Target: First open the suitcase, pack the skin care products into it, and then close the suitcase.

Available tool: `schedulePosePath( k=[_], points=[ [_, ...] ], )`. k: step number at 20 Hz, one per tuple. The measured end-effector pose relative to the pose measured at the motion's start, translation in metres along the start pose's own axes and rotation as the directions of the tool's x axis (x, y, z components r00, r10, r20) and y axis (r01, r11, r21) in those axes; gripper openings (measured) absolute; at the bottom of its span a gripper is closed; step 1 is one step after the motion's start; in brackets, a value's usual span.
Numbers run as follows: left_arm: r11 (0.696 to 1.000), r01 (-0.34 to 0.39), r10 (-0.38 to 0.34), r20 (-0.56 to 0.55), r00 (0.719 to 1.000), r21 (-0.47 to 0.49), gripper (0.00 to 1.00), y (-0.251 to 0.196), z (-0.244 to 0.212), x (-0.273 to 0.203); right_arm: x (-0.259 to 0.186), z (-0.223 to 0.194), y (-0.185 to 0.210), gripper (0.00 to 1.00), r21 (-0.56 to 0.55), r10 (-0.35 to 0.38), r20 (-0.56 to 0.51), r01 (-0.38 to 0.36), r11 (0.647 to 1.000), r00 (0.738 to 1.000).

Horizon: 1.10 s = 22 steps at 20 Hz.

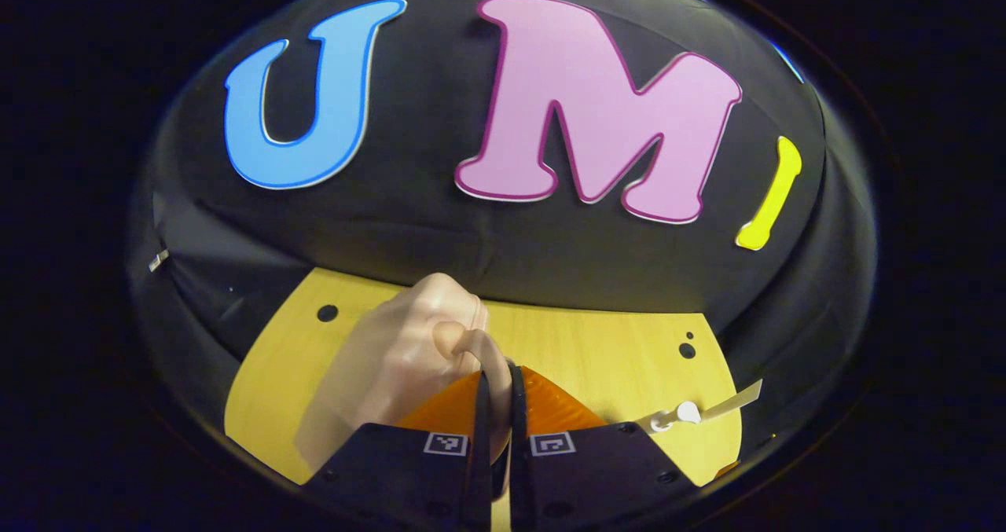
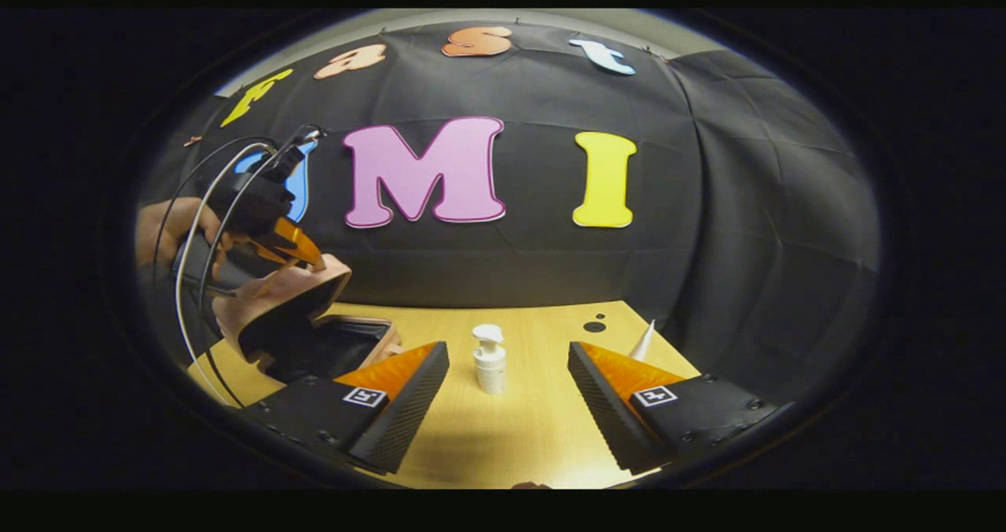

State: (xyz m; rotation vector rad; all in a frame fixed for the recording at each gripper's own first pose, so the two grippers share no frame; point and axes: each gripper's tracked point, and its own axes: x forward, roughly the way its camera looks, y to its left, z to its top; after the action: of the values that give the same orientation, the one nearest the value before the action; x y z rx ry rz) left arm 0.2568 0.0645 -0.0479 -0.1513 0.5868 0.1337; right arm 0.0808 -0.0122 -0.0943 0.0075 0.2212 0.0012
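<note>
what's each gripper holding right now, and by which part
The left gripper is shut on the suitcase lid, pinching its raised front edge. The right gripper is open and holds nothing; the pump bottle stands free ahead of it.

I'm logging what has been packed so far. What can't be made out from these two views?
- Inside of the suitcase, right gripper view: the raised lid and a near finger cover most of it, so its contents cannot be told.
- White pointed item, right gripper view: the other finger hides its body.
- Pump bottle label: too small.
- Lid edge, left gripper view: the left gripper covers the gripped spot.
</note>
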Motion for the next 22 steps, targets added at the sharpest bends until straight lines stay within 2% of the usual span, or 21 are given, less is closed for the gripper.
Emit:
schedulePosePath(
  k=[5,7,9,11,15,20,21,22],
  points=[
    [0.980,-0.152,0.142,0.081,0.987,0.130,0.14,0.131,0.049,-0.014,0.000,0.002,0.024,0.98,-0.011,0.036,-0.001,-0.036,0.999,0.999],
    [0.958,-0.211,0.194,0.104,0.976,0.194,0.14,0.184,0.055,-0.009,0.000,0.000,0.031,0.98,-0.022,0.044,-0.010,-0.044,0.999,0.999],
    [0.911,-0.295,0.269,0.127,0.955,0.288,0.13,0.245,0.058,-0.002,0.002,-0.006,0.032,0.98,-0.026,0.042,-0.030,-0.043,0.999,0.999],
    [0.865,-0.358,0.335,0.126,0.934,0.353,0.14,0.299,0.044,0.018,0.005,-0.015,0.028,0.97,-0.037,0.025,-0.056,-0.027,0.999,0.998],
    [0.827,-0.415,0.422,0.069,0.904,0.380,0.14,0.385,-0.006,0.078,0.009,-0.022,0.019,0.97,-0.078,-0.015,-0.067,0.010,0.997,0.998],
    [0.836,-0.408,0.460,-0.064,0.885,0.367,0.16,0.435,-0.066,0.132,0.023,-0.030,0.010,0.97,-0.079,-0.080,-0.093,0.073,0.994,0.992],
    [0.841,-0.407,0.463,-0.085,0.882,0.357,0.21,0.441,-0.074,0.140,0.026,-0.031,0.011,0.97,-0.069,-0.085,-0.096,0.079,0.995,0.992],
    [0.843,-0.414,0.473,-0.103,0.875,0.344,0.21,0.447,-0.078,0.141,0.029,-0.032,0.012,0.97,-0.071,-0.088,-0.099,0.081,0.994,0.991]
  ],
)
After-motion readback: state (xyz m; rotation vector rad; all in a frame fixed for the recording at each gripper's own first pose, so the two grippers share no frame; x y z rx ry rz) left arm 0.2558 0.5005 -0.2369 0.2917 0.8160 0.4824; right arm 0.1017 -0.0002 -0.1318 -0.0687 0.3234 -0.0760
